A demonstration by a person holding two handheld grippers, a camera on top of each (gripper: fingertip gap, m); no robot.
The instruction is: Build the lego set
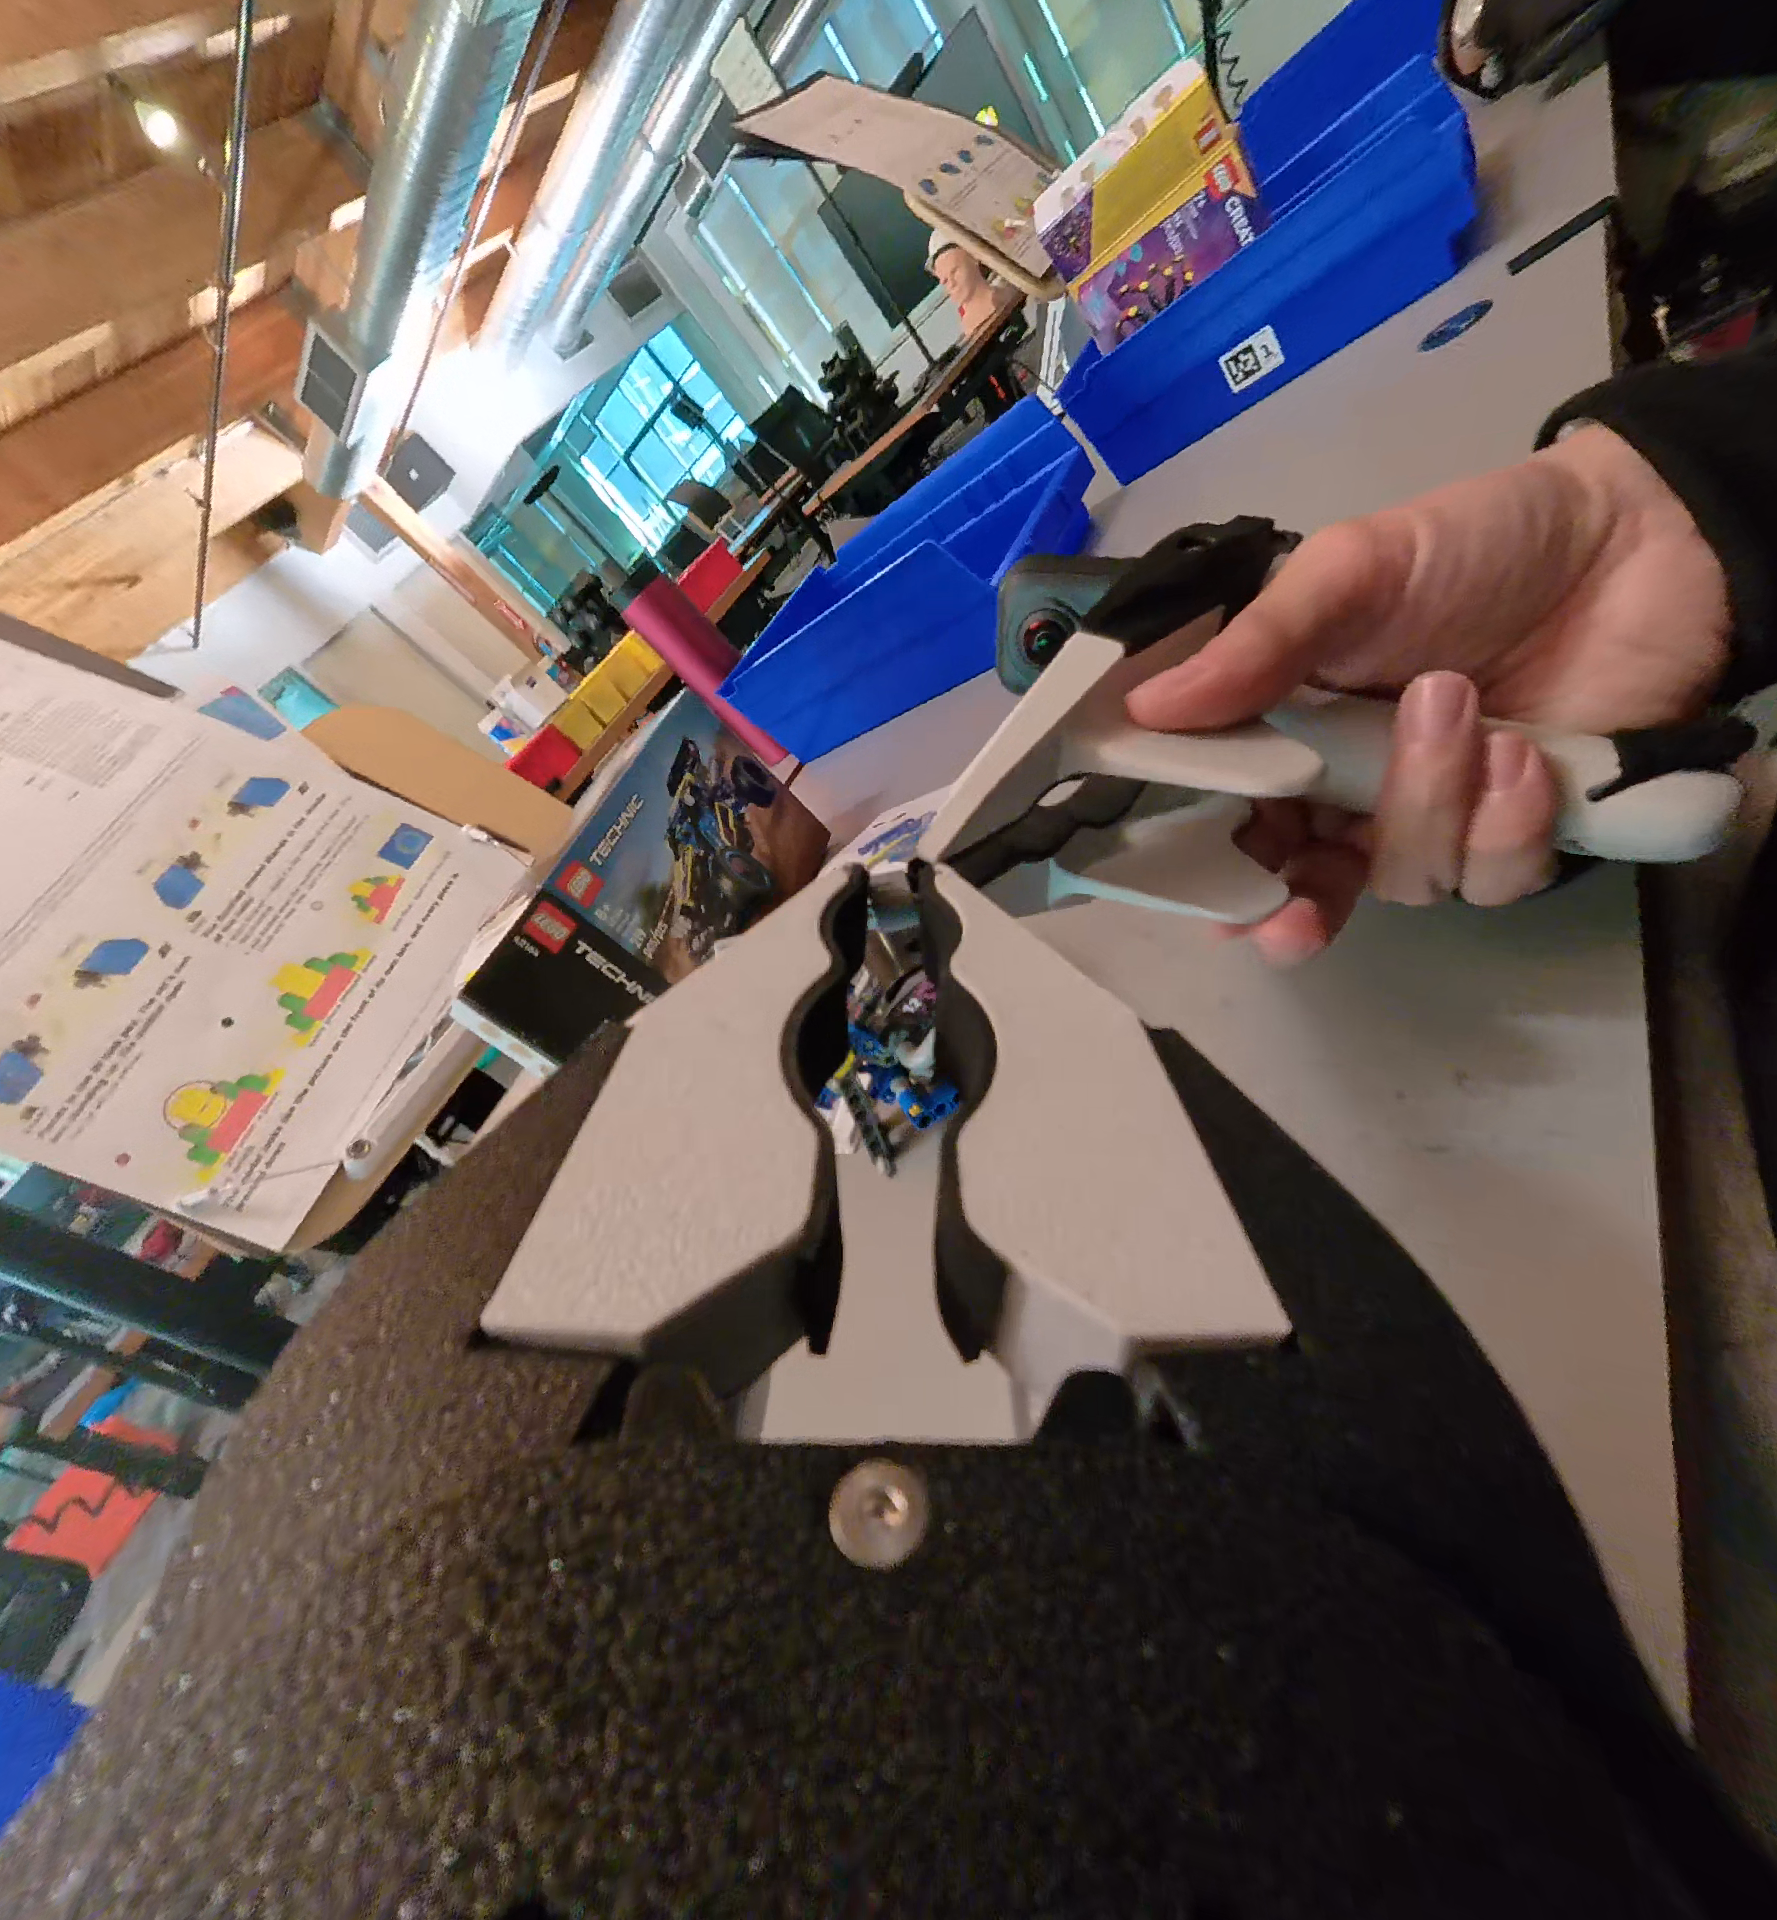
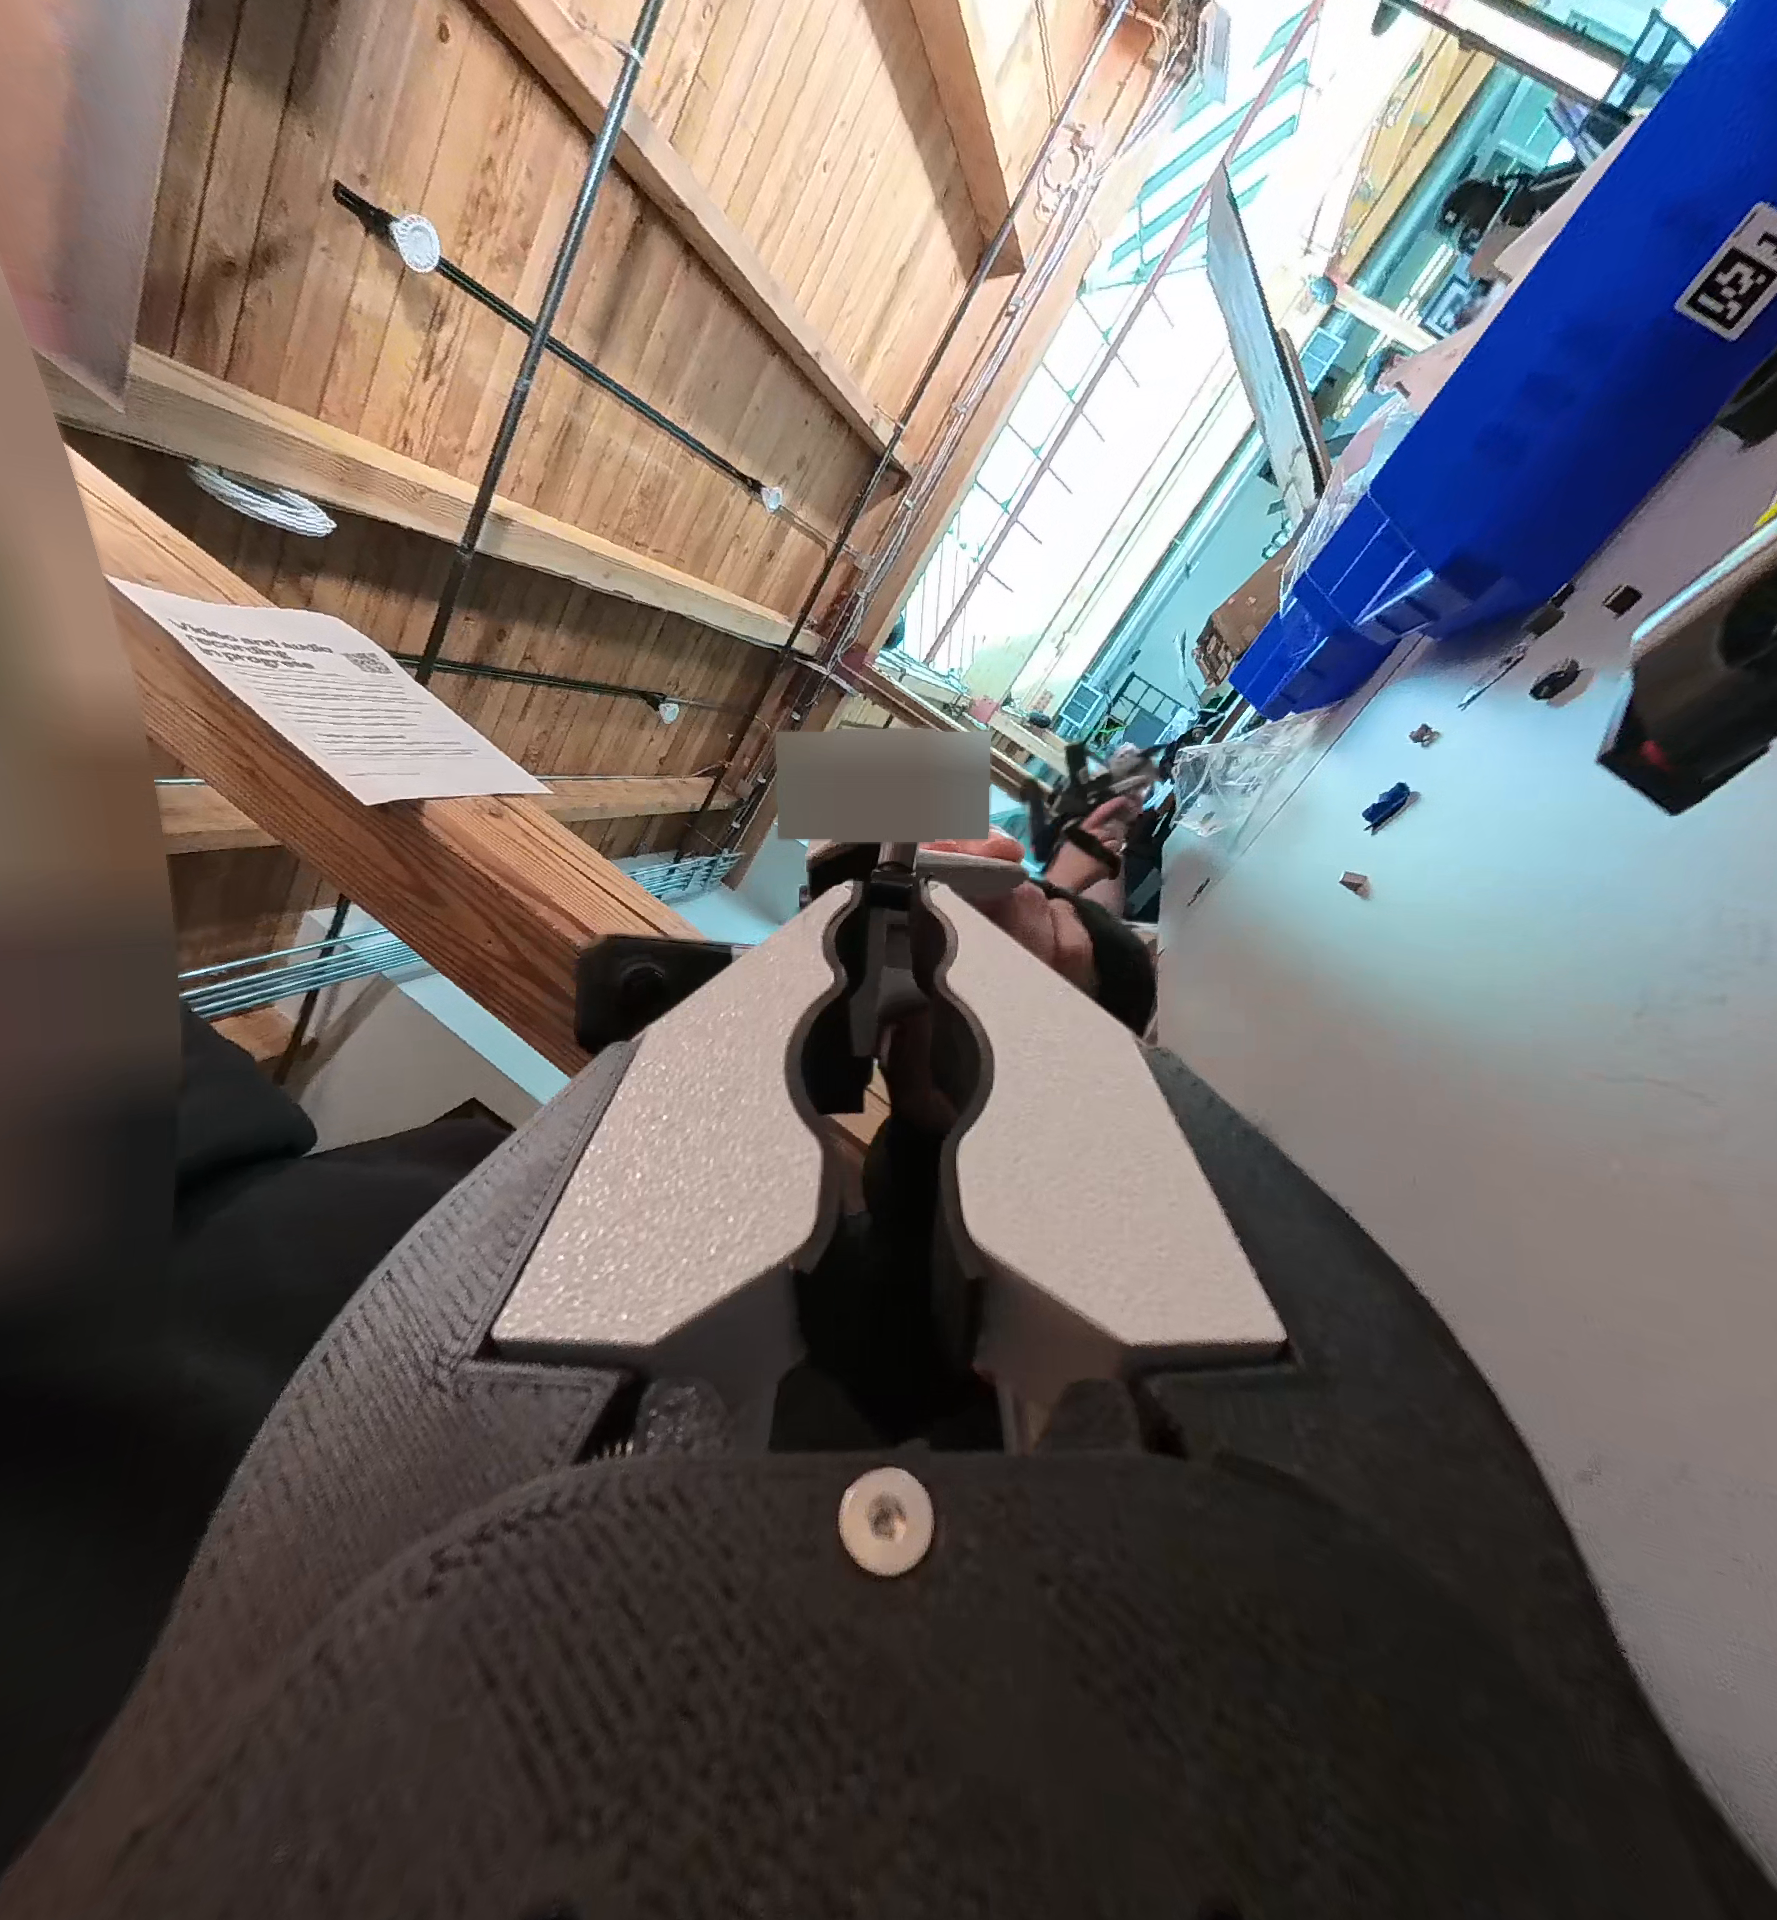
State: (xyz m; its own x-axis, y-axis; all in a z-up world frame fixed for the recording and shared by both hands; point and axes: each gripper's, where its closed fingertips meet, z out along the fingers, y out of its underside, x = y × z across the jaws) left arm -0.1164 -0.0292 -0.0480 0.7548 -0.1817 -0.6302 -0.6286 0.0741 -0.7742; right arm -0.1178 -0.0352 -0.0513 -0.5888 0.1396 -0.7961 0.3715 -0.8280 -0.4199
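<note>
The left gripper has its jaws drawn to a narrow slit; whether they pinch anything, I cannot tell. Through the slit shows a heap of blue and black toy-brick parts on the desk. The right gripper (hand-held) meets it tip to tip, also narrow. Only the right wrist view shows small loose pieces near the blue bins on the desk's far edge.
</note>
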